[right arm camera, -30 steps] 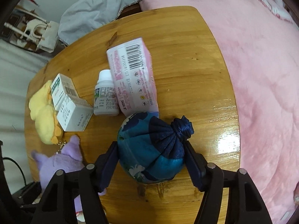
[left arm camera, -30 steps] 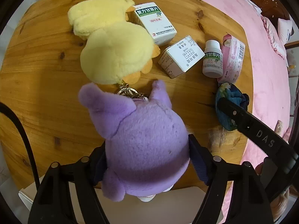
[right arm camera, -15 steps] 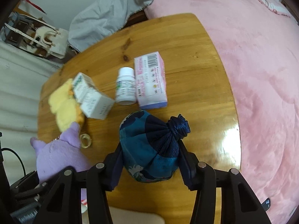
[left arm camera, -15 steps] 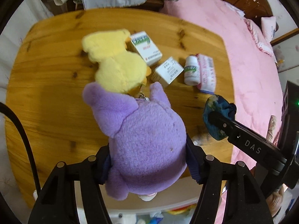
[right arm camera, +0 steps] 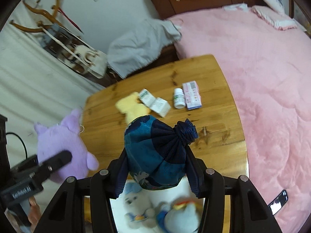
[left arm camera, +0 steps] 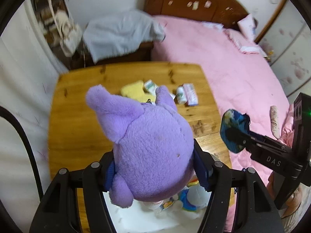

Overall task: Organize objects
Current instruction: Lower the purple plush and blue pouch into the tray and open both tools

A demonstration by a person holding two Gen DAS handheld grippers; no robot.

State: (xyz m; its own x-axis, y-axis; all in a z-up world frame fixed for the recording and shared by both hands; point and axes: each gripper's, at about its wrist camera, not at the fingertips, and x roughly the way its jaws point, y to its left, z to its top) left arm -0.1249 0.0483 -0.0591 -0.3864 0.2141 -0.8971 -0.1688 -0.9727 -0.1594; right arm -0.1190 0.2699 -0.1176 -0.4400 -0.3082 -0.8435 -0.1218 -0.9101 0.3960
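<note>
Aloft, left fingers (left arm camera: 153,171) clamp purple plush (left arm camera: 153,145); right fingers (right arm camera: 156,171) clamp blue pouch (right arm camera: 157,153).

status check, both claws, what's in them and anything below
Left claw shut on purple plush, lifted off table. Right claw shut on blue pouch, also up. White bin with soft toys below; nothing blocking.

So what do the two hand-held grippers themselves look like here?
Both are matte black with round silver screws and ribbed dark-blue finger pads. The right hand-held gripper bears white "DAS" lettering and a green light; the left hand-held gripper has a black cable beside it.
</note>
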